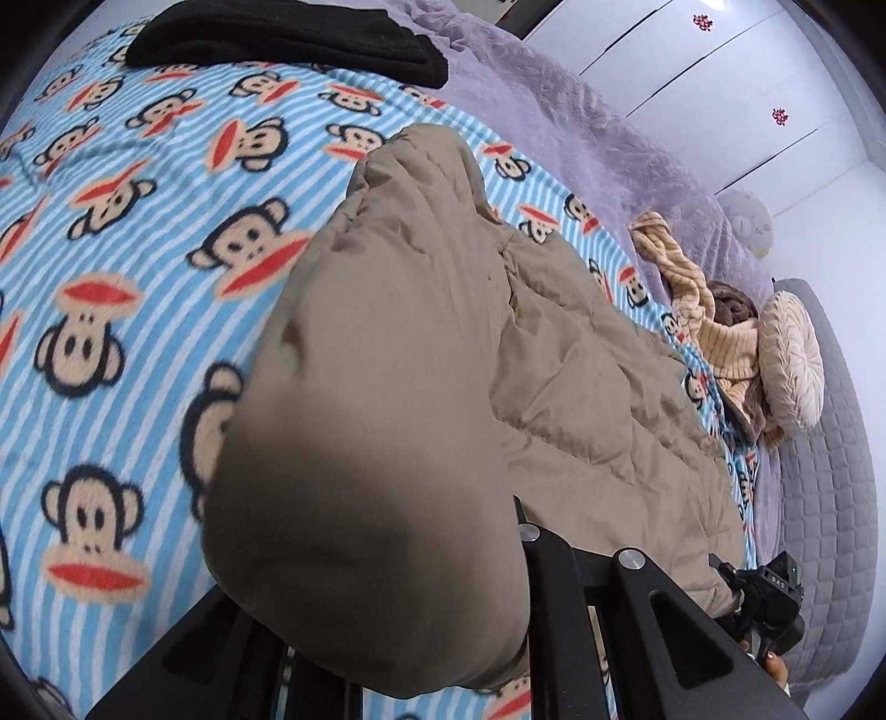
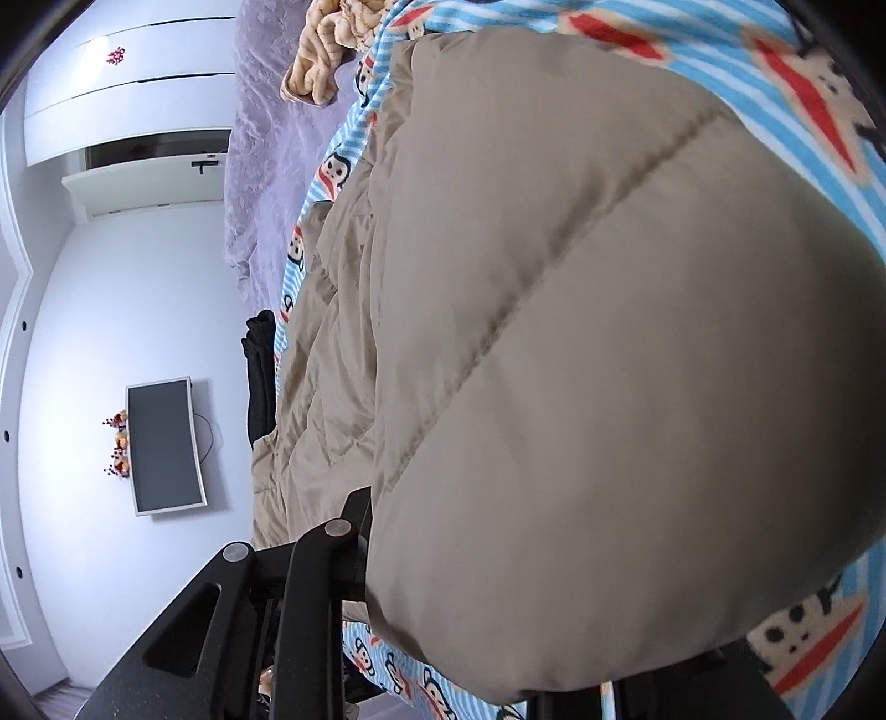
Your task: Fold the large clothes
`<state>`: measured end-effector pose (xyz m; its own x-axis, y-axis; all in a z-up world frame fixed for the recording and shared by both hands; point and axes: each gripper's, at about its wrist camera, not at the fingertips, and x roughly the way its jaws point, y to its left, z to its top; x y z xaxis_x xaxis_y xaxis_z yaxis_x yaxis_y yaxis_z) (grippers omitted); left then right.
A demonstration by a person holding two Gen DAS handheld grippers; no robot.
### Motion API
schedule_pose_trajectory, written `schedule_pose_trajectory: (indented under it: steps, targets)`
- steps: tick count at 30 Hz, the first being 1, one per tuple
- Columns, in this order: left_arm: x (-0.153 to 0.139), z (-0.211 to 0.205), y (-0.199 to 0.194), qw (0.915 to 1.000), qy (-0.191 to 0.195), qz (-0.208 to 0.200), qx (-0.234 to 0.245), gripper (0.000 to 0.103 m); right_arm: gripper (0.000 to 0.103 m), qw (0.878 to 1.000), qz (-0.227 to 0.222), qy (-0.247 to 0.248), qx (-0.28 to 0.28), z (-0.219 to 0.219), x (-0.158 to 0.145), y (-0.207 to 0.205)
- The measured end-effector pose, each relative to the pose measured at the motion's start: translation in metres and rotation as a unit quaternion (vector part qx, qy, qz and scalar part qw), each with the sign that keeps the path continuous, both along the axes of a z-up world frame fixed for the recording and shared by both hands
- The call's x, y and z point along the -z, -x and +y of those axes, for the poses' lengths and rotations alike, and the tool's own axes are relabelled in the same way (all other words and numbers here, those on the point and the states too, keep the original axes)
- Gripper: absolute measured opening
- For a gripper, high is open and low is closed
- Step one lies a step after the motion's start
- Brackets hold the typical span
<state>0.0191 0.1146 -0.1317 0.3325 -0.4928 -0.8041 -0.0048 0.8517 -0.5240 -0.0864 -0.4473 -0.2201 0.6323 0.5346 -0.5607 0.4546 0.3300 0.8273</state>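
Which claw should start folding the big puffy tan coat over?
Probably left. Both the left claw and right claw pinch the tan coat, but the left has open monkey blanket beside it.

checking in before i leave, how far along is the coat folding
Early. Done: a black garment already lies folded on the blanket. In hand: both grippers, left and right, are shut on the tan coat, lifting its edge. Left: the coat isn't folded over yet, and the striped garment lies crumpled.
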Motion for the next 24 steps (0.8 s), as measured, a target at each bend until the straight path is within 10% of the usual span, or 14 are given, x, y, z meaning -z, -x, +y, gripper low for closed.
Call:
schedule_pose_trajectory:
  steps: [7,10,24]
  targets:
    - [0.025,0.038,0.052,0.9985,-0.001,0.051,0.019,0.020,0.027,1.000,0.025,-0.007,0.010,0.020,0.011,0.068]
    - [0.028,0.053,0.061,0.9981,-0.020,0.058,0.013,0.037,0.028,0.999,0.043,-0.004,0.015,0.028,0.020,0.085]
    - [0.049,0.103,0.068,0.9848,-0.165,0.055,-0.012,0.046,0.068,0.983,0.125,0.132,0.023,0.039,0.005,0.069]
